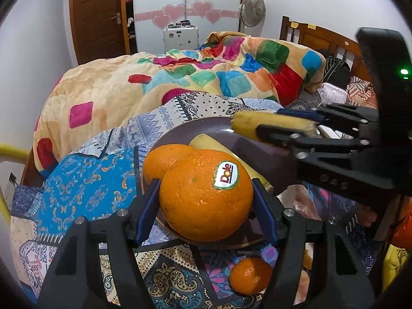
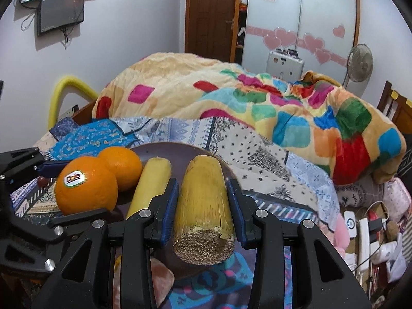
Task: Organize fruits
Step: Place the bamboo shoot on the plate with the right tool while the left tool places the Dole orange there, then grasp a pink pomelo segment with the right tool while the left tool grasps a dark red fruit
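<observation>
A dark purple plate (image 1: 267, 159) lies on the patterned bedspread. My left gripper (image 1: 206, 193) is shut on a large orange with a Dole sticker (image 1: 203, 195), held over the plate's near rim; it also shows in the right wrist view (image 2: 85, 188). A second orange (image 1: 164, 162) and a yellow stalk piece (image 1: 211, 144) rest on the plate. My right gripper (image 2: 203, 198) is shut on another yellow stalk piece (image 2: 203, 206), held above the plate (image 2: 164, 149); this gripper (image 1: 267, 125) also shows in the left wrist view at the right.
A small mandarin (image 1: 249, 275) lies on the bedspread in front of the plate. A colourful blanket (image 1: 180, 77) is heaped behind. A pinkish object (image 2: 162, 280) lies below my right gripper. Clutter and a power strip (image 2: 365, 234) sit at the right.
</observation>
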Tool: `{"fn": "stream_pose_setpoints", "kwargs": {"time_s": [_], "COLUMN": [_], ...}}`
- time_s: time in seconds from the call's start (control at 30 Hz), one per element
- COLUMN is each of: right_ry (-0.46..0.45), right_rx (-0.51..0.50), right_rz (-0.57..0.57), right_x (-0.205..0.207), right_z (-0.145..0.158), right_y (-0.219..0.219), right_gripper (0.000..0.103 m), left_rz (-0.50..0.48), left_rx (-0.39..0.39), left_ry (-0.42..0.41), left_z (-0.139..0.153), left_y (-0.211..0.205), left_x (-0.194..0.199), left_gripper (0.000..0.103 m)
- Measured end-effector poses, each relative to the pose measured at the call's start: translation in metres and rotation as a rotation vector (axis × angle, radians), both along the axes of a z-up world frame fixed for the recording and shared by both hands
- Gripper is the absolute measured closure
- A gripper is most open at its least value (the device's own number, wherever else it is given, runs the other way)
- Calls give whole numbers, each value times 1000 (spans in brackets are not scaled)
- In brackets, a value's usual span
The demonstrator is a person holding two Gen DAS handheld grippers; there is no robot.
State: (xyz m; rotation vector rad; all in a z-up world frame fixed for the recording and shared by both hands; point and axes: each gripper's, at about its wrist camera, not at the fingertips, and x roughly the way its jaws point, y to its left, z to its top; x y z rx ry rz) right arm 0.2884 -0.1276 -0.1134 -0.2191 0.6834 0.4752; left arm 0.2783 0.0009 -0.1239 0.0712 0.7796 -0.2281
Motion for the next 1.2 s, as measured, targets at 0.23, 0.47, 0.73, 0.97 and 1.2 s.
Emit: {"fn": "stream_pose_setpoints", "kwargs": {"time_s": [0.23, 0.47, 0.73, 0.97, 1.2], "right_ry": [70, 79, 55, 22, -10], "right_rx": [0, -34, -23, -10, 15], "right_rz": [24, 29, 37, 33, 29], "right_x": [9, 6, -2, -23, -46], "right_z": [-10, -11, -1, 16, 31], "right_y": [8, 11, 8, -4, -14], "right_gripper": [68, 67, 67, 59, 54], "left_rz": [-20, -9, 11, 46, 118], "left_rx": [-7, -33, -31, -57, -47], "left_ry": [59, 84, 81, 19, -40], "left_z": [-11, -14, -10, 15, 43], "left_y": [-2, 3, 5, 19, 54], "left_x": [8, 10, 6, -16, -49], "left_gripper": [35, 34, 34, 34, 34]}}
